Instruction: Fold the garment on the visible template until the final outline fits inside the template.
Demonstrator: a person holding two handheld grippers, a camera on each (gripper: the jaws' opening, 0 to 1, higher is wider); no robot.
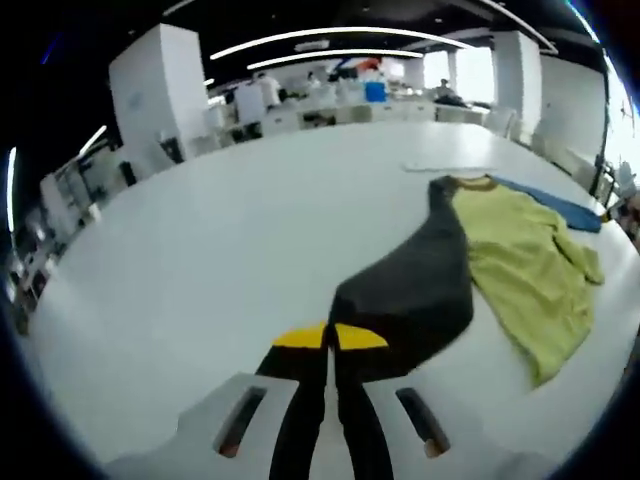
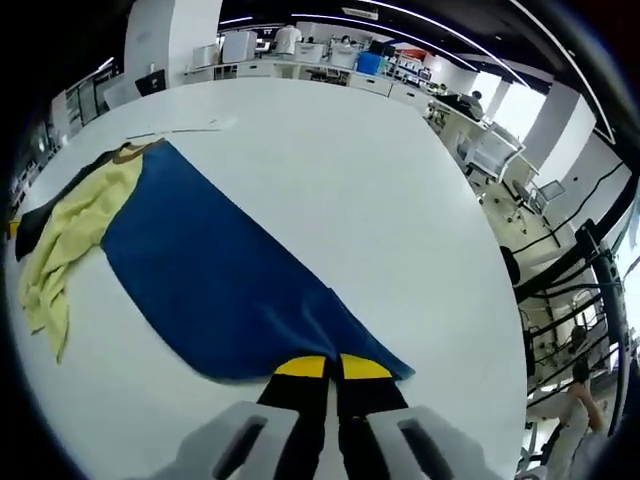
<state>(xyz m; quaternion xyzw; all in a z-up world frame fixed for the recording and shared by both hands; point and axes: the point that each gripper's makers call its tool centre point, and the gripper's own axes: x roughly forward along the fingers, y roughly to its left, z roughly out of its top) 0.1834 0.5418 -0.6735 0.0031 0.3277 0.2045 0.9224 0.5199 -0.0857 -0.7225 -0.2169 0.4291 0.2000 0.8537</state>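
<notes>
A garment lies spread on the white table (image 1: 200,260). Its middle is yellow-green cloth (image 1: 520,260), with a dark grey panel (image 1: 420,280) on one side and a blue panel (image 2: 210,270) on the other. My left gripper (image 1: 330,338) is shut on the near corner of the dark grey panel. My right gripper (image 2: 333,367) is shut on the near edge of the blue panel. The yellow-green cloth (image 2: 60,250) lies crumpled at the left of the right gripper view. A sliver of the blue panel (image 1: 560,205) peeks out beyond the yellow-green cloth.
A thin pale strip (image 1: 450,168) lies on the table just past the garment's collar. Desks, chairs and white cabinets (image 1: 160,85) stand beyond the table's far edge. The table's right edge (image 2: 520,330) drops off toward black chairs.
</notes>
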